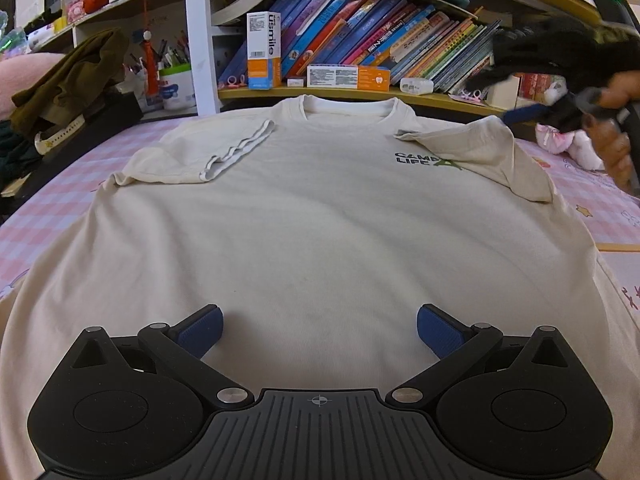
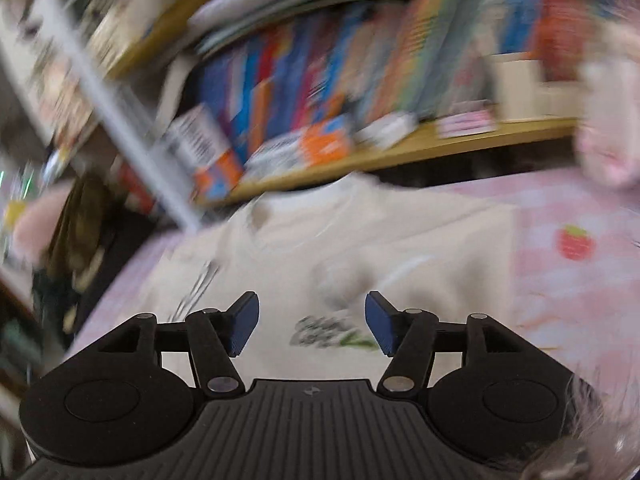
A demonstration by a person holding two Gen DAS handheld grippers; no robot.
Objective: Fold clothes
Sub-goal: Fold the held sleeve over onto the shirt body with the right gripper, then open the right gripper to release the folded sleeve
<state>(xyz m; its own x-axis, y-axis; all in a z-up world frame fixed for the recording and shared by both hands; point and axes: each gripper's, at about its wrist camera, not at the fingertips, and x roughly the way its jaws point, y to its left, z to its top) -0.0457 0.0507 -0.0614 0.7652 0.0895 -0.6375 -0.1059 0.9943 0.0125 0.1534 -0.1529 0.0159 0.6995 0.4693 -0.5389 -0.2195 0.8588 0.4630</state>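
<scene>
- Closest thing in the left wrist view is the left gripper [image 1: 319, 334], jaws spread wide with nothing between them, hovering over the lower part of the cream T-shirt [image 1: 312, 232]
- The shirt itself lies face up and flat on the pink checked bedspread [image 1: 60, 216], hem toward the near side, collar toward the bookshelf [image 1: 360, 94]
- Further up, the sleeve on the left side [image 1: 200, 152] is already folded in across the chest, its striped cuff lying diagonally
- The other sleeve [image 1: 492, 152] is folded in too, its edge covering part of the dark CAMP LIFE print [image 1: 420, 159]
- The right gripper [image 2: 311, 326] sits up by that sleeve, held in a person's hand at the frame edge; its own view is badly smeared, but the jaws stand partly apart with no cloth pinched, only the print showing below them
- So I reckon the sleeve-folding step is basically done and that sleeve has been let go
- Next move, my guess: both claws need to get to matching spots on the body of the shirt, pinch the fabric and bring it over without dragging the sleeves back out. Soft cotton slides easily on that bedspread, so lift rather than drag
</scene>
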